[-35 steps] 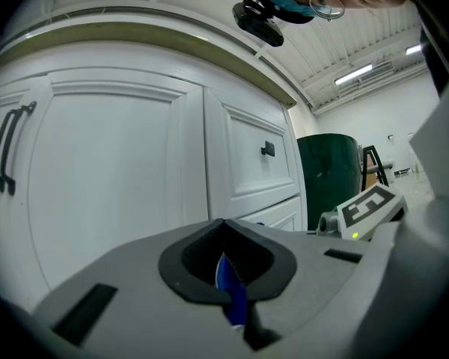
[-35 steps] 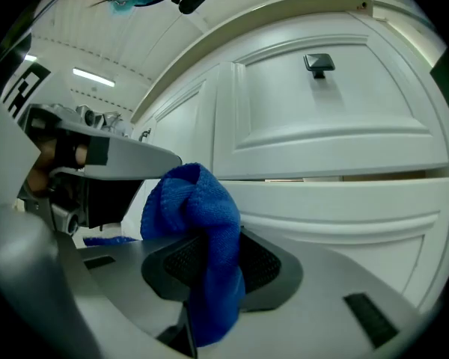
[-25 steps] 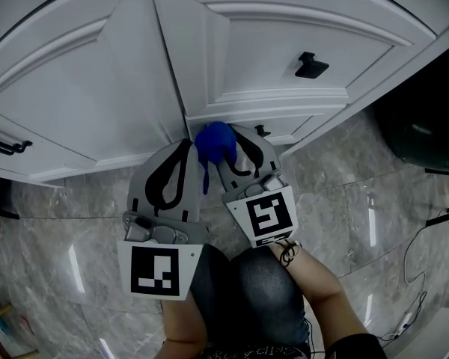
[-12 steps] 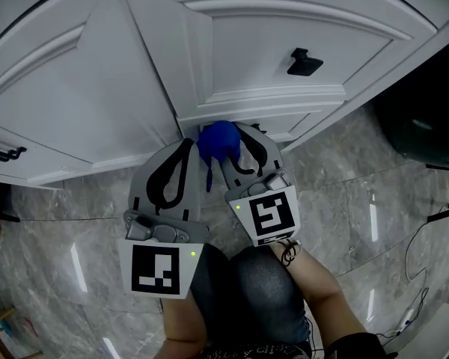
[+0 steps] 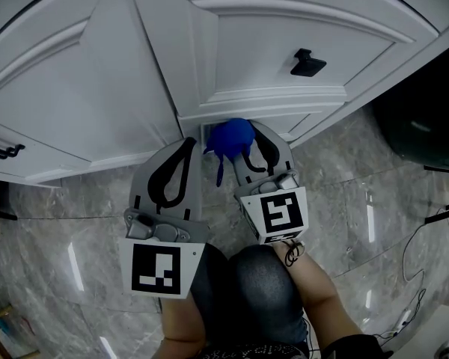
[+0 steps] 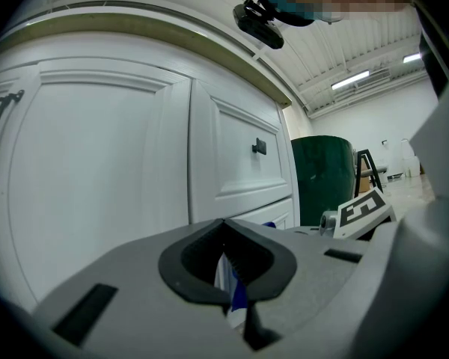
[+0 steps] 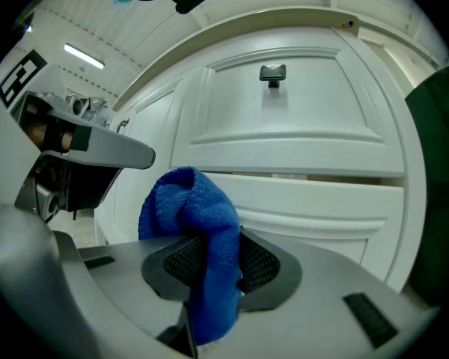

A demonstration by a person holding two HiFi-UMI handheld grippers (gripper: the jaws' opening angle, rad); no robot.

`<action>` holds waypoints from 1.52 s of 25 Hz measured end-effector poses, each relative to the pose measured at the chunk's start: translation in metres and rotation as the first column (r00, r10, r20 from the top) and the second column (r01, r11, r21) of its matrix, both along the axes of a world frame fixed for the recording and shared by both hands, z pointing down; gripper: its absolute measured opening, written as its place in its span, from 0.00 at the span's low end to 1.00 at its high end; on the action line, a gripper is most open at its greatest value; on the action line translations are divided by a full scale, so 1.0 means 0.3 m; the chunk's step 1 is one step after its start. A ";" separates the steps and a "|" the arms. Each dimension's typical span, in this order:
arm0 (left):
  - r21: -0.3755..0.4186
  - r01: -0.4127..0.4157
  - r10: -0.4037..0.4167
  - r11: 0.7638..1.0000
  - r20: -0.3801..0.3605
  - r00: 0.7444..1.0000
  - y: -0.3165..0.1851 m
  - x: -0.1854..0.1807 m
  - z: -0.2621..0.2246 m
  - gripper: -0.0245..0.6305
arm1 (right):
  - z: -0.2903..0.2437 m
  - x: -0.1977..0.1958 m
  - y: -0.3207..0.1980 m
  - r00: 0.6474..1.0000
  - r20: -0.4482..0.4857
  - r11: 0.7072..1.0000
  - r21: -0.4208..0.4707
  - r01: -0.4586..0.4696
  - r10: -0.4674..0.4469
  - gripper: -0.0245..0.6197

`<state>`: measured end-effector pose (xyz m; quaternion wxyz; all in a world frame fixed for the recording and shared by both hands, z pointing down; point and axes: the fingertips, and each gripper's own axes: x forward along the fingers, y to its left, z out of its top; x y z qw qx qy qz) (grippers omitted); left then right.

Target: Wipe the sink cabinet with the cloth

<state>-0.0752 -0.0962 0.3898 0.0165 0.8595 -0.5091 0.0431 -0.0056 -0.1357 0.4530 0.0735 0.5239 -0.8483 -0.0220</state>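
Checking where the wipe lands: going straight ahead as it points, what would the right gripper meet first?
The blue cloth clamped in the right gripper would likely touch the white cabinet's lower panel, below the knobbed door; exact depth is unclear.

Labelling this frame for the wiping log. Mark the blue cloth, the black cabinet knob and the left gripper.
blue cloth (image 7: 185,200), right gripper view, its bunched upper part.
black cabinet knob (image 5: 308,63), head view, middle of the knob.
left gripper (image 5: 188,143), head view, where its fingertips meet.

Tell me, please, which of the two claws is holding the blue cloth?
The right claw: its jaws are shut on the blue cloth, whereas the left claw is shut on nothing.
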 end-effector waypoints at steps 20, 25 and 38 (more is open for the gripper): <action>-0.005 -0.009 0.009 1.000 -0.002 1.000 0.000 0.018 0.004 0.04 | -0.001 0.116 -0.009 0.991 0.111 0.996 -0.047 -0.070 0.075 0.22; -0.004 -0.018 0.018 1.000 -0.006 1.000 -0.004 0.027 0.006 0.04 | -0.007 0.132 -0.007 0.986 0.144 0.996 -0.060 -0.073 0.081 0.22; -0.007 -0.031 0.031 0.999 -0.019 0.999 -0.008 0.043 0.009 0.04 | -0.025 0.171 -0.004 0.986 0.130 0.994 -0.042 -0.100 0.104 0.22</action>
